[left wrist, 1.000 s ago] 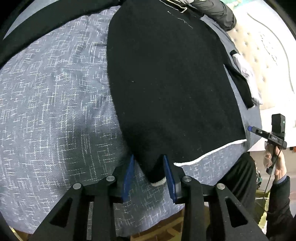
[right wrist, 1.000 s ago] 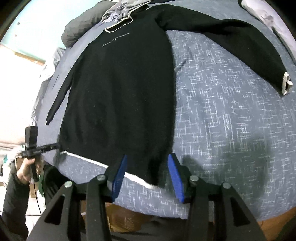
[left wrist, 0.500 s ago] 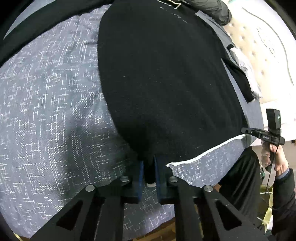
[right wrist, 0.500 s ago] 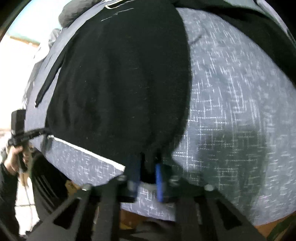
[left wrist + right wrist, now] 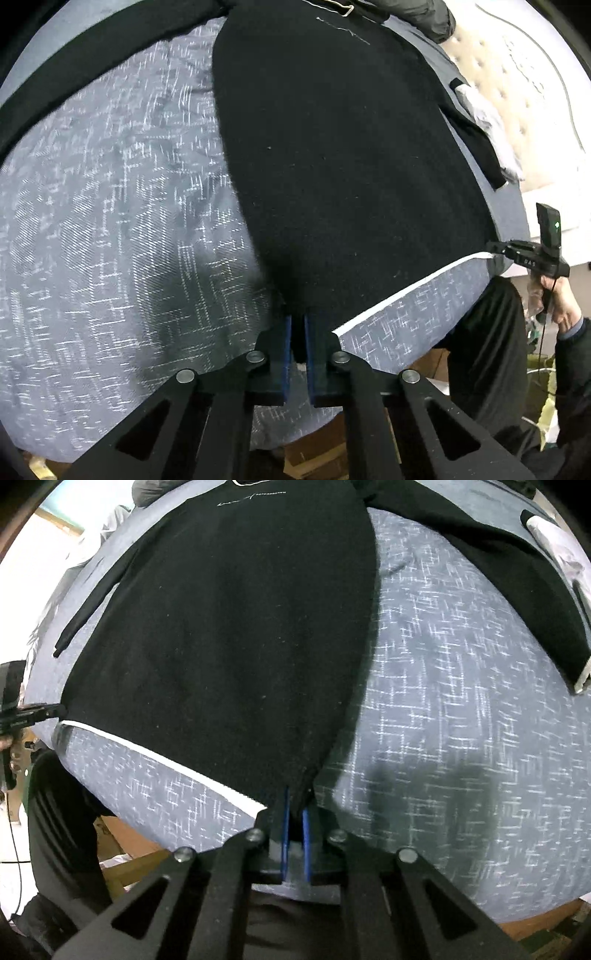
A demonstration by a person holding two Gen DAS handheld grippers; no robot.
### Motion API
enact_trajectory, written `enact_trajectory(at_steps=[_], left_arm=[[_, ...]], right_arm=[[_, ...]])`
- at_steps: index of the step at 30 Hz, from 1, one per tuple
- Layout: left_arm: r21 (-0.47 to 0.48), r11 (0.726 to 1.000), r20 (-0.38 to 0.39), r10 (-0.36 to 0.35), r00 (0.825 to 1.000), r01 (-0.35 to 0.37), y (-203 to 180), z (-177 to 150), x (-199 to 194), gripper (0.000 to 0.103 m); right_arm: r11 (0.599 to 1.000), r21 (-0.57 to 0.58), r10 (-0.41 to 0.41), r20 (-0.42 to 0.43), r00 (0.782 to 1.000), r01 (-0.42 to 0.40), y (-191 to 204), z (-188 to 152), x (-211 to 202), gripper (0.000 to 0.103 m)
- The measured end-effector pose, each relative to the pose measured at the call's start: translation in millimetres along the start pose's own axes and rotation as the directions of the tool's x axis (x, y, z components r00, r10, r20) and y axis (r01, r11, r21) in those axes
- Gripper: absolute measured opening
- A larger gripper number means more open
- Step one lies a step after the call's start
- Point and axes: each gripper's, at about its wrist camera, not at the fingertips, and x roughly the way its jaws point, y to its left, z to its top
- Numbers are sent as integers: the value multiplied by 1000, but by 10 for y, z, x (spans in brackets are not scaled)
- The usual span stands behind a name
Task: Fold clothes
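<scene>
A black sweater (image 5: 343,155) with a white hem stripe lies flat on a blue-grey patterned bedspread (image 5: 110,221). My left gripper (image 5: 297,325) is shut on the sweater's lower left hem corner. In the right wrist view the same sweater (image 5: 236,627) stretches away, and my right gripper (image 5: 294,805) is shut on its lower right hem corner. One sleeve (image 5: 509,579) with a white cuff spreads out to the right; the other sleeve (image 5: 92,62) runs off to the left.
The bedspread (image 5: 461,720) ends at a near edge just behind both grippers. A tufted cream headboard (image 5: 517,92) and a grey garment (image 5: 417,14) lie beyond the sweater. A person's hand holds a black device (image 5: 546,251) at the bedside.
Both grippers went from open around the hem corners to shut on them. They have drawn the corners toward the bed's near edge, pulling the fabric taut.
</scene>
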Motion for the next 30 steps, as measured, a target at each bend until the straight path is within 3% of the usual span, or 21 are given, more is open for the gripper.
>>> enact_trajectory(at_steps=[4, 6, 8, 9, 13, 16, 20, 23, 27, 30], left_arm=[[-28, 999, 66, -17, 998, 19, 201, 101, -209, 10], [-66, 998, 119, -5, 993, 13, 375, 143, -370, 19], [-136, 991, 174, 15, 985, 9, 639, 173, -538, 44], [-175, 984, 201, 36, 979, 0, 814, 193, -640, 46], [-331, 941, 295, 170, 940, -66, 1482, 238, -1035, 47], [-449, 888, 351, 283, 893, -105, 2012, 265, -1360, 48], [-529, 835, 374, 390, 841, -152, 2478, 283, -1550, 50], [-549, 821, 379, 413, 828, -158, 2735, 312, -1602, 50], [-522, 834, 367, 410, 835, -180, 2841, 430, -1469, 50], [-491, 845, 355, 418, 836, -214, 2810, 497, -1357, 32]], right_arm=[[999, 38, -11, 7, 1000, 10, -74, 44, -119, 11], [999, 49, -18, 42, 999, 15, -104, 85, -236, 11], [998, 60, -25, 77, 997, 20, -133, 127, -353, 11], [998, 66, -29, 94, 995, 22, -148, 148, -412, 11], [998, 70, -12, 156, 988, 1, -57, 264, -505, 11], [999, 54, -12, 159, 987, 3, 50, 326, -435, 11], [999, 32, -16, 150, 989, 11, 164, 429, -379, 11], [1000, 15, -19, 144, 989, 17, 249, 506, -336, 11], [1000, -7, -23, 135, 991, 24, 363, 609, -279, 11], [999, -24, -26, 128, 991, 30, 448, 686, -237, 11]])
